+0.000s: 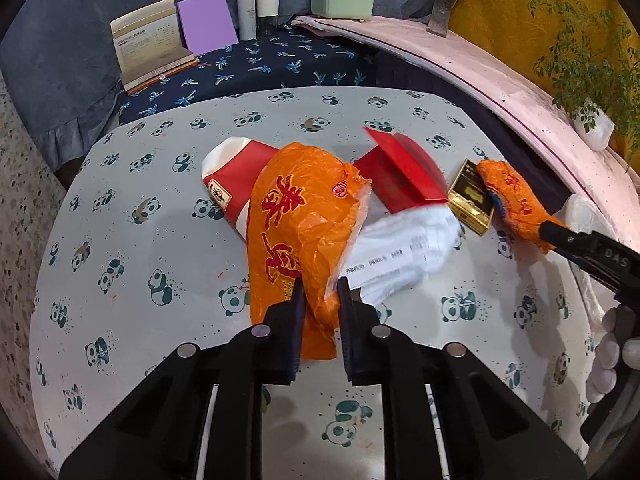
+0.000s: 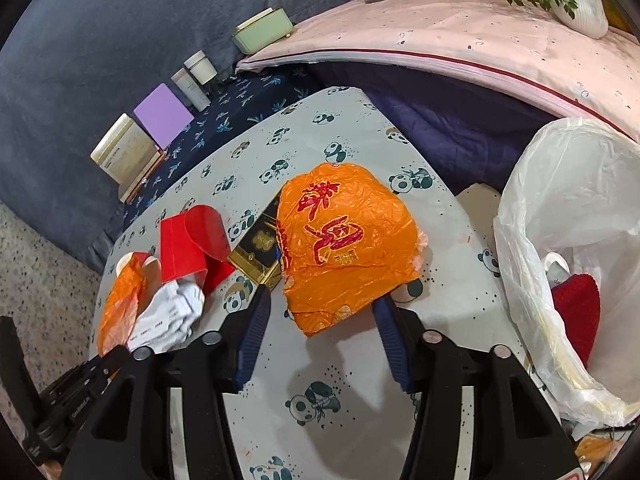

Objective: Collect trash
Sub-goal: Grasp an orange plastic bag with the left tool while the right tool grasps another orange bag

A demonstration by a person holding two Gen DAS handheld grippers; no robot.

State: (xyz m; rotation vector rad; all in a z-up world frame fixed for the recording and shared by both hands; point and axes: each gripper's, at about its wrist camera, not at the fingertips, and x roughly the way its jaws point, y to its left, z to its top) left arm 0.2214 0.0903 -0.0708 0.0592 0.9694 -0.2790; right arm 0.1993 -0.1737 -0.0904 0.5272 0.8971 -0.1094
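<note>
My left gripper (image 1: pixel 320 292) is shut on the near end of an orange plastic bag (image 1: pixel 296 216) with red characters, lying on the panda-print table (image 1: pixel 140 260). Under and beside that bag lie a red-and-white paper package (image 1: pixel 232 176), crumpled white paper (image 1: pixel 400 252) and a folded red carton (image 1: pixel 400 176). A gold box (image 1: pixel 472 200) sits to the right. In the right wrist view, my right gripper (image 2: pixel 322 304) stands open around a second orange bag (image 2: pixel 344 248); a gap shows beside its left finger (image 2: pixel 258 312). A white bin bag (image 2: pixel 568 240) stands open at the right.
A dark blue shelf at the back carries a book (image 1: pixel 148 44), a purple card (image 1: pixel 206 22), two cups (image 1: pixel 258 8) and a green box (image 1: pixel 342 2). A pink-covered ledge (image 1: pixel 500 76) with a vase (image 1: pixel 442 12) and a potted plant (image 1: pixel 592 120) runs along the right.
</note>
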